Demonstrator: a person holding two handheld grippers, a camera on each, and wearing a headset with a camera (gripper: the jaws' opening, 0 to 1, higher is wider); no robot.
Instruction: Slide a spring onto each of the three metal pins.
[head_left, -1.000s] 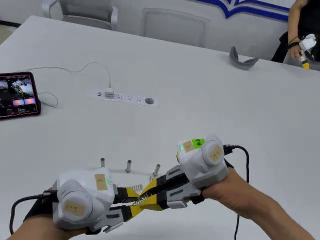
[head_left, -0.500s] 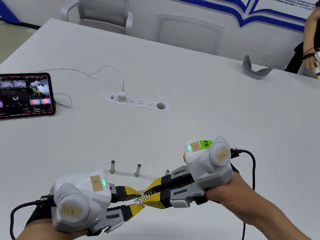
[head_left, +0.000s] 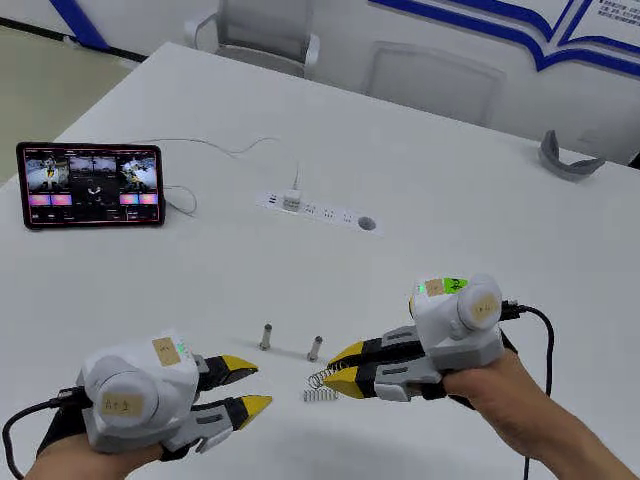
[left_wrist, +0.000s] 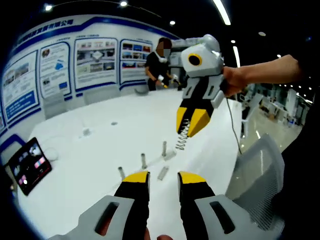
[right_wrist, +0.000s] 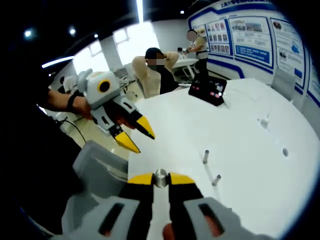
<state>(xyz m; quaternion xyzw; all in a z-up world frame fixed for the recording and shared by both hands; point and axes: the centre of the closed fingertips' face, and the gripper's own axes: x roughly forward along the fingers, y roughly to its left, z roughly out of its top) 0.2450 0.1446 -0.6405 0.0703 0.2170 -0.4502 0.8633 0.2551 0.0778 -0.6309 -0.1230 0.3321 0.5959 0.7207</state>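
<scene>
So, you are on the first threading: the three pins (left_wrist: 143, 160) stand upright in a row toward the near edge of the bench (head_left: 450, 230), and all of them look bare.

On your left, the left gripper (head_left: 250, 384) hovers above the near edge with its jaws well apart and nothing between them. It touches nothing.

Just right of the pins, a spare spring (head_left: 320, 396) lies flat on the bench.

Above it, the held spring (head_left: 318, 378) sticks out from the tips of the right gripper (head_left: 340, 370). That gripper's jaws are pressed together on one end of the coil, and the right gripper view looks straight down its bore. The free end hangs in the air beside the pin at the right end of the row, not on it.

As I judge it, your next move is to line the free end up over that nearest pin, with the coil's axis upright. Then lower it until the pin enters the bore, and only then let the jaws part. The coil is springy and held by one end, so expect it to wag.
</scene>
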